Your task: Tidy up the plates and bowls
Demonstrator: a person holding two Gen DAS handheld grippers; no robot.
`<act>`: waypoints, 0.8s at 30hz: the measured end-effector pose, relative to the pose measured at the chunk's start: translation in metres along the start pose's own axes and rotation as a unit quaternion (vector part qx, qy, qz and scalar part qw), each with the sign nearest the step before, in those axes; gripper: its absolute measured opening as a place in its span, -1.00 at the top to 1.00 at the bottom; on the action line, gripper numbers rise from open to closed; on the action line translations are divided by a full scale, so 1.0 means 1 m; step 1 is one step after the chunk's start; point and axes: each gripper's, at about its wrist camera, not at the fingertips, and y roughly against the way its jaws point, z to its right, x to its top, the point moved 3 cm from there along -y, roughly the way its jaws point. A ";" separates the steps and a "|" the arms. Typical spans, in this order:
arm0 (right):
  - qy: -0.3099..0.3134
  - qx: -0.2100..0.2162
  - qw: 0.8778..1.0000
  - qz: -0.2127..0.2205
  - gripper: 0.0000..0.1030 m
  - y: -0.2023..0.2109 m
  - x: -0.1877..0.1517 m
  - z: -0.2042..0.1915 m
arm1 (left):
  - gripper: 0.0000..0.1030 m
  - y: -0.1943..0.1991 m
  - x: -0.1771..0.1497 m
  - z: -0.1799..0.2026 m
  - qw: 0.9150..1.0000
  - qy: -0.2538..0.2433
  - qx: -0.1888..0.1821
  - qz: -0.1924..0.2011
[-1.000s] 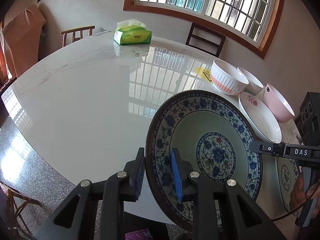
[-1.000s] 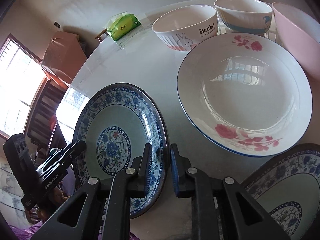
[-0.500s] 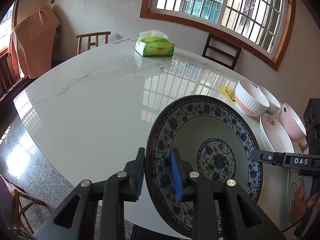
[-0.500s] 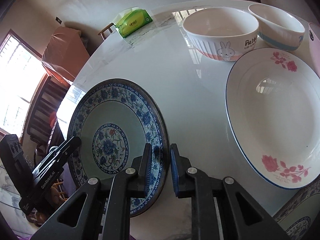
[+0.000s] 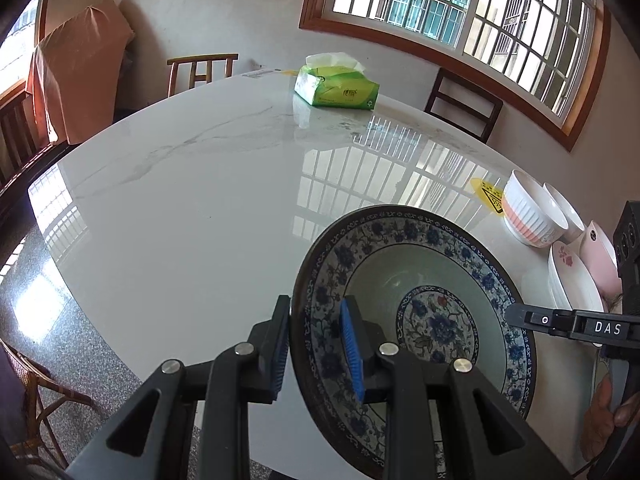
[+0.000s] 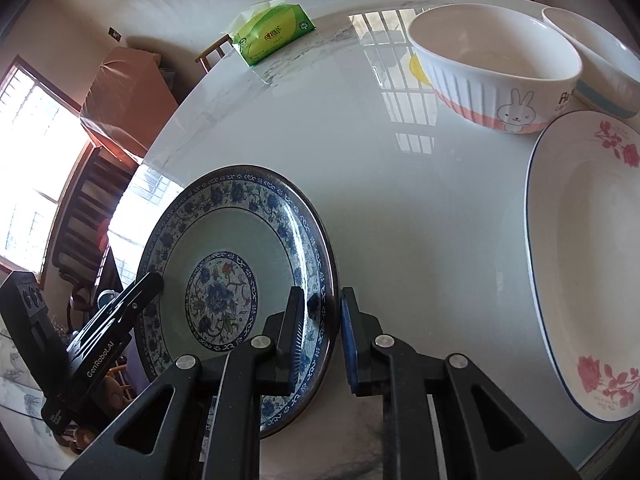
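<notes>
Both grippers clamp the blue floral plate at opposite rims, left gripper and right gripper, plate spanning between them

Your left gripper: matte black plastic, two angular arms w/ triangular cutouts, four round silver screws on top, blue ribbed pads on the inner faces of the fingers. Your right gripper: same build, black arms, silver screws, blue ribbed pads. From the left cam, right unit's side reads "DAS" in white letters next to a small white circle mark. From the right cam, left unit's side reads "GenRobot.AI" in white. Your right hand: bare skin, fingers visible at frame edge, thin black cable beside it.
</notes>
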 end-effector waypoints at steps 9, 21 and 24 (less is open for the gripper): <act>-0.001 0.001 1.000 0.004 0.65 0.002 0.000 -0.001 | 0.50 -0.003 -0.001 -0.002 1.000 0.001 0.004 0.000; 0.001 -0.014 0.998 0.062 0.53 0.031 -0.003 -0.005 | 0.23 0.017 0.003 -0.006 0.996 -0.006 0.058 0.065; -0.019 0.013 0.996 0.090 0.43 0.057 -0.020 0.000 | 0.16 0.031 0.000 0.002 0.994 -0.021 0.060 0.086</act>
